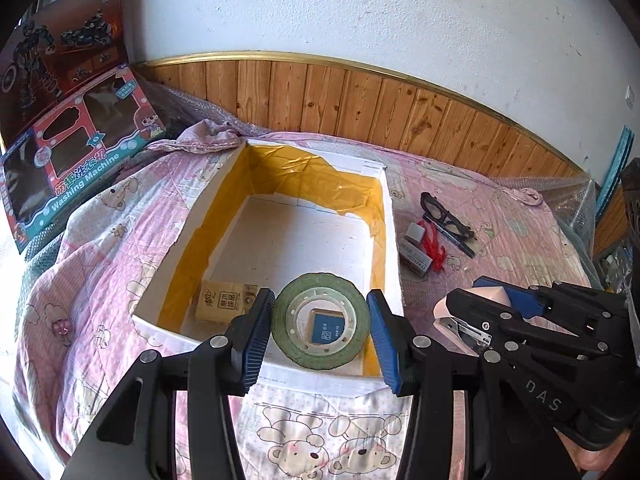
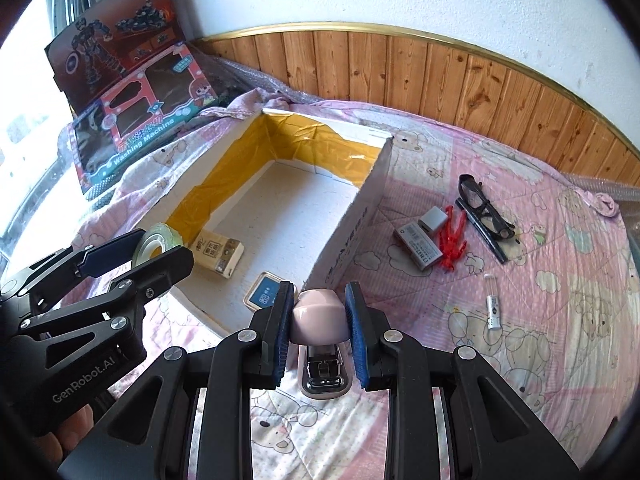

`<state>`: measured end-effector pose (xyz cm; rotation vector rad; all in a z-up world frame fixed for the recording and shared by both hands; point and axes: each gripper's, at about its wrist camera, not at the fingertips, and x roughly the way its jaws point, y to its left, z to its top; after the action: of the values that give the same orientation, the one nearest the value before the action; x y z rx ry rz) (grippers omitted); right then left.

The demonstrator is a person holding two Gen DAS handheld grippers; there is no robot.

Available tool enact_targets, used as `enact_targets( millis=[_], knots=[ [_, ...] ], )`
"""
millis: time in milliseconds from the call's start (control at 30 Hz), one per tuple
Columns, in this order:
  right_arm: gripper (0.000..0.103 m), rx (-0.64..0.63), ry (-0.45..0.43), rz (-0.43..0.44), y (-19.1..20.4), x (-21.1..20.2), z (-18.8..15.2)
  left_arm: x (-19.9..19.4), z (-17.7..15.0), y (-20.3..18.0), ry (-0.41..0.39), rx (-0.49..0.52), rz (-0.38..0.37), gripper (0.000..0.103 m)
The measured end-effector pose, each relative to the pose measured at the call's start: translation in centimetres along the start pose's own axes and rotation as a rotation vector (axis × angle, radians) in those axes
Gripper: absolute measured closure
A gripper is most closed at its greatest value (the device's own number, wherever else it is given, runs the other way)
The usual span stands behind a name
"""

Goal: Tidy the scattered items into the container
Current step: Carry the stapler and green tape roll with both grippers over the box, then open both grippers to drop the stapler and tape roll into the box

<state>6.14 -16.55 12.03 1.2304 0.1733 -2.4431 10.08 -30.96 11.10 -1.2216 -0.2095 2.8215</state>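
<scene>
Tongs first, closest to me: the left tongs [image 1: 320,330] are closed onto a roll of green tape [image 1: 320,321], holding it over the near end of the white box [image 1: 394,216] with the yellow lining. The right tongs [image 2: 318,330] are pinched on a pink stapler [image 2: 320,320], which hangs over the bed [image 2: 540,320] just short of the box's near corner. So two items are on their way in but not yet dropped. Already lying on the box floor are a tan tissue pack [image 2: 218,252] and a small blue-faced card or tin [image 2: 265,294]; I can't quite tell which. Further off, on the pink quilt beside the box, a fair bit waits: a small clear tube [image 2: 493,306], a grey battery-like block [image 2: 418,250], a red plastic figure [image 2: 452,242], a dark pen [image 2: 482,230] and black glasses [image 2: 482,204]
</scene>
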Motion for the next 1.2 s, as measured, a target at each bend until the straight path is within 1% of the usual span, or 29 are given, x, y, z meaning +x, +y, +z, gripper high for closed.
enact_targets(
  millis=[333, 533, 667, 833, 900, 1033, 1200],
  knots=[
    [0.075, -0.051, -0.007, 0.038, 2.8, 2.0, 2.9, 0.4, 2.6, 3.2, -0.024, -0.002, 0.058, 0.054],
    [0.075, -0.076, -0.001, 0.041, 3.6, 3.9, 4.3, 1.7, 4.0, 4.6, -0.014, -0.026, 0.068, 0.054],
    [0.075, -0.075, 0.016, 0.052, 3.5, 5.5, 5.1, 3.2, 4.9, 5.6, 0.012, -0.039, 0.069, 0.054],
    [0.075, -0.07, 0.05, 0.062, 3.2, 8.0, 5.8, 5.9, 5.7, 6.4, 0.068, -0.059, 0.064, 0.054],
    [0.075, -0.071, 0.063, 0.057, 3.0, 8.9, 6.0, 6.9, 6.0, 6.3, 0.094, -0.056, 0.061, 0.054],
    [0.075, -0.073, 0.093, 0.047, 2.4, 10.8, 6.6, 8.8, 6.6, 6.0, 0.132, -0.039, 0.079, 0.054],
    [0.075, -0.09, 0.118, 0.033, 2.0, 12.6, 7.4, 10.9, 7.6, 5.8, 0.168, -0.031, 0.095, 0.054]
  ],
)
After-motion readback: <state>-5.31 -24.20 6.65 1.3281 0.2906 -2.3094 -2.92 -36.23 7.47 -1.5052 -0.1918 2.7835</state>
